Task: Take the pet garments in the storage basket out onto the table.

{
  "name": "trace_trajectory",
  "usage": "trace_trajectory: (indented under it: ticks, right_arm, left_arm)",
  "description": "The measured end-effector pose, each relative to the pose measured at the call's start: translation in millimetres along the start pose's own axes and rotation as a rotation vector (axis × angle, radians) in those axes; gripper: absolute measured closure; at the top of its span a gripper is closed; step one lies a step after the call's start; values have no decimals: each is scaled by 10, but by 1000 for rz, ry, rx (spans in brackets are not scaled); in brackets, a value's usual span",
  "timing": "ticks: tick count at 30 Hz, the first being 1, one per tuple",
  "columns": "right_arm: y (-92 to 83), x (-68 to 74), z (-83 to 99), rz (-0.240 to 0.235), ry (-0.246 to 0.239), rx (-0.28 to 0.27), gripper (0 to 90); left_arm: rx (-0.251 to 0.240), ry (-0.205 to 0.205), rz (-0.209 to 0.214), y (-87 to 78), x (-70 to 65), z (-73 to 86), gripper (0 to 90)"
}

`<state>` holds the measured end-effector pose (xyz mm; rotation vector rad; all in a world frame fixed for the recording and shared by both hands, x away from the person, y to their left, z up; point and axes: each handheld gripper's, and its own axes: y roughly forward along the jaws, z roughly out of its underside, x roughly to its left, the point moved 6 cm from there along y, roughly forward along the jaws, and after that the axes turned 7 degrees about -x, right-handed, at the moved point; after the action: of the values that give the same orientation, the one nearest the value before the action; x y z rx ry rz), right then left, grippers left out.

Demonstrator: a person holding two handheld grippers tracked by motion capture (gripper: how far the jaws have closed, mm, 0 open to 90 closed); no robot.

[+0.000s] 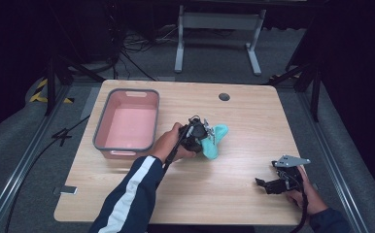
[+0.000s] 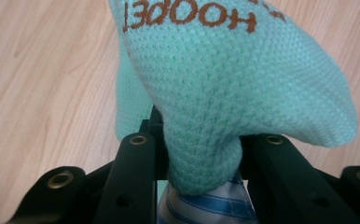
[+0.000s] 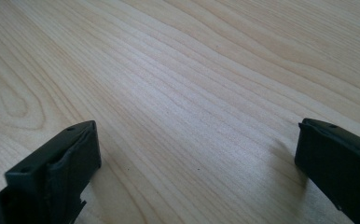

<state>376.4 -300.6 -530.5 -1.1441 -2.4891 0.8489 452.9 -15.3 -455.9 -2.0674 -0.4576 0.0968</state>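
Note:
A mint-green knitted sock (image 1: pixel 214 138) with brown lettering lies near the middle of the wooden table (image 1: pixel 234 116). My left gripper (image 1: pixel 206 138) is shut on it. In the left gripper view the sock (image 2: pixel 225 93) bulges up between the two black jaws, and a blue-and-white striped piece of cloth (image 2: pixel 206 207) shows under it, also between them. My right gripper (image 1: pixel 262 183) rests low near the table's front right corner. In the right gripper view its jaws stand wide apart over bare wood, so the right gripper (image 3: pixel 197 163) is open with nothing in it.
A pink bin with a grey rim (image 1: pixel 126 121) stands at the table's left, just beyond the left hand. A small round grey hole cover (image 1: pixel 224 96) sits near the far edge. Metal rails and a white frame leg (image 1: pixel 179 43) surround the table.

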Motion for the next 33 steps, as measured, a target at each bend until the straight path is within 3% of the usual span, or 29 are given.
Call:
trace_trajectory:
  ticks: [4,7,13,16,24,33]
  right_arm:
    - [-1,0,1,1,0,0,6]
    - [-1,0,1,0,0,0,6]
    - [0,1,1,1,1,0,6]
    - [-1,1,1,0,0,0,6]
    - [-1,1,1,0,1,0,6]
    - [-1,1,1,0,1,0,6]
  left_arm:
    - [11,-31,4,113,12,32,702]
    - [14,-32,7,163,15,44,697]
    - [-25,-56,26,275,-41,29,664]
    - [-9,-44,38,302,-68,26,630]
    - [-70,-80,61,321,-152,-28,401]
    - [-118,-65,43,205,-157,-63,266]
